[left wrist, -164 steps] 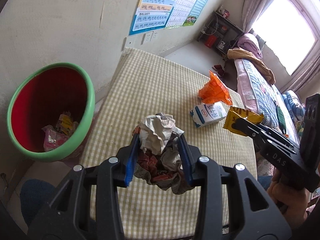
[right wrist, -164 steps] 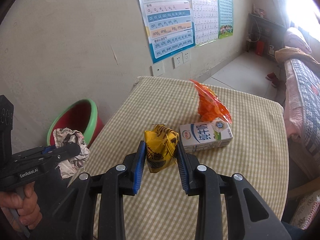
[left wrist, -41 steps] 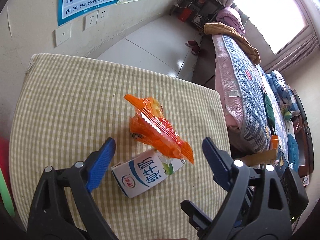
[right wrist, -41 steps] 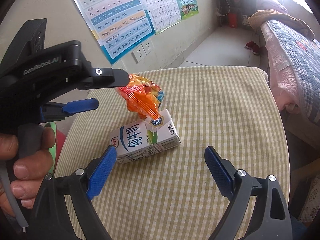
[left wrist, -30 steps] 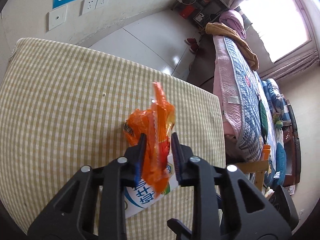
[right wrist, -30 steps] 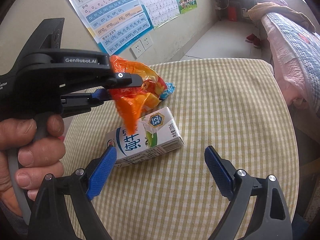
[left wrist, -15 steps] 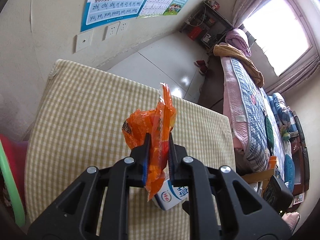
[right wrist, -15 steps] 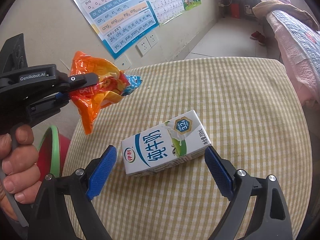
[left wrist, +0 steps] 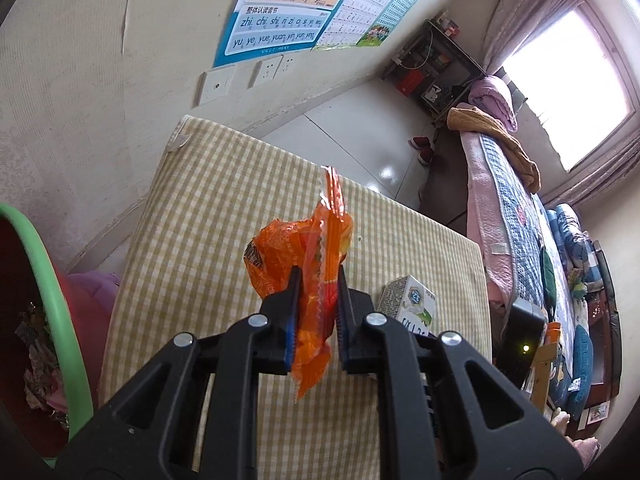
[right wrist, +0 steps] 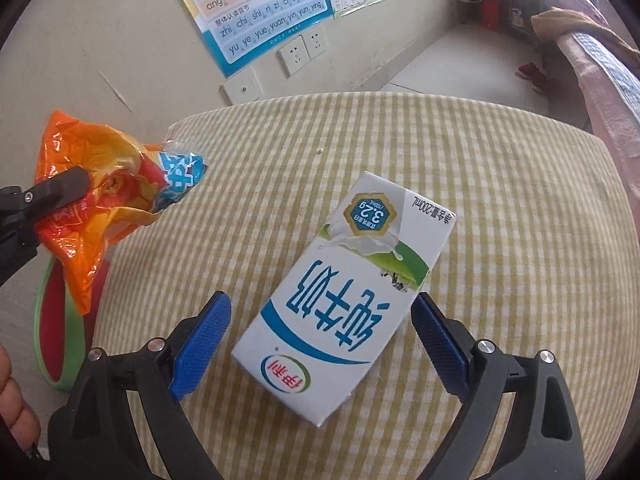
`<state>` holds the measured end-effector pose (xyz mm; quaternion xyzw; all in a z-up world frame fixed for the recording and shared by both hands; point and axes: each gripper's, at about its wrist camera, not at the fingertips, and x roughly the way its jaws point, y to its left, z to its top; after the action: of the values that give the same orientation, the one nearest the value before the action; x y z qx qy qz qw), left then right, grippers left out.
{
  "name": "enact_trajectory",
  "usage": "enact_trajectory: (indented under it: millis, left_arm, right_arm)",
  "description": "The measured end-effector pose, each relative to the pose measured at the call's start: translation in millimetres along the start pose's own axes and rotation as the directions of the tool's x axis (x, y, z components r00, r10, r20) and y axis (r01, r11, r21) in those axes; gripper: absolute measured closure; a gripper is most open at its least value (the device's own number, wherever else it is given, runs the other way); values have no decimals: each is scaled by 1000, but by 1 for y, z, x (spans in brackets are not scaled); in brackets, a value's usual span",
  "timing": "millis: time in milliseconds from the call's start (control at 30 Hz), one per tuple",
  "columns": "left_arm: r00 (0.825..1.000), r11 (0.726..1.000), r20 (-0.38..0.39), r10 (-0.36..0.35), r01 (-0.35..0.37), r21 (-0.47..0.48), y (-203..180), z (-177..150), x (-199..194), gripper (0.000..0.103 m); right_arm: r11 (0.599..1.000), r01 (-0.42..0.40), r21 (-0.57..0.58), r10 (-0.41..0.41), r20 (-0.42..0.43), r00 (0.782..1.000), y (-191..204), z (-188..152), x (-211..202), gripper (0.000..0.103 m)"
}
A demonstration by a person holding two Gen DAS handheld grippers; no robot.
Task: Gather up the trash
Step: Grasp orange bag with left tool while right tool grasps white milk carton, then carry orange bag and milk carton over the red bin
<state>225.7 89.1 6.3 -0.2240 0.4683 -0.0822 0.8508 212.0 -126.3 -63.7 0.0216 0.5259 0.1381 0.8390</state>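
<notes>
Both grippers are black plastic frames (silver screws at the joints) with ribbed blue jaws.

bin (left wrist: 60, 300) cropped, its contents indistinct

Orange snack wrapper (left wrist: 308, 248) with red and yellow print and a blue-and-white patch. White milk carton (right wrist: 352, 292) bearing blue characters, a green band and a red-and-green oval logo. Tablecloth (right wrist: 500, 208) checked beige and cream. Bin (left wrist: 48, 292) red with a green rim. Gripper pads (right wrist: 200, 344) blue on black frames.
</notes>
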Motion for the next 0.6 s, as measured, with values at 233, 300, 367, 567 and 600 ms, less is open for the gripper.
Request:
enact_trajectory:
  millis: [233, 300, 367, 567, 600]
  left_arm:
    - [1000, 1000, -13, 6, -6, -3, 9, -9, 1, 88]
    - [1000, 1000, -19, 8, -8, -3, 10, -14, 2, 88]
    - [1000, 1000, -26, 6, -6, -6, 11, -18, 2, 88]
    - [999, 1000, -38, 15, -15, 14, 3, -37, -6, 88]
    - [999, 1000, -39, 17, -16, 17, 2, -40, -9, 88]
  right_arm:
    - [996, 69, -64, -69, 8, 998, 13, 2, 14, 40]
    - [995, 79, -62, -78, 11, 997, 11, 0, 13, 48]
    - [995, 82, -59, -82, 8, 997, 8, -2, 11, 50]
    - [993, 93, -68, -94, -4, 996, 2, -16, -4, 52]
    - [993, 94, -69, -94, -4, 996, 2, -19, -8, 52]
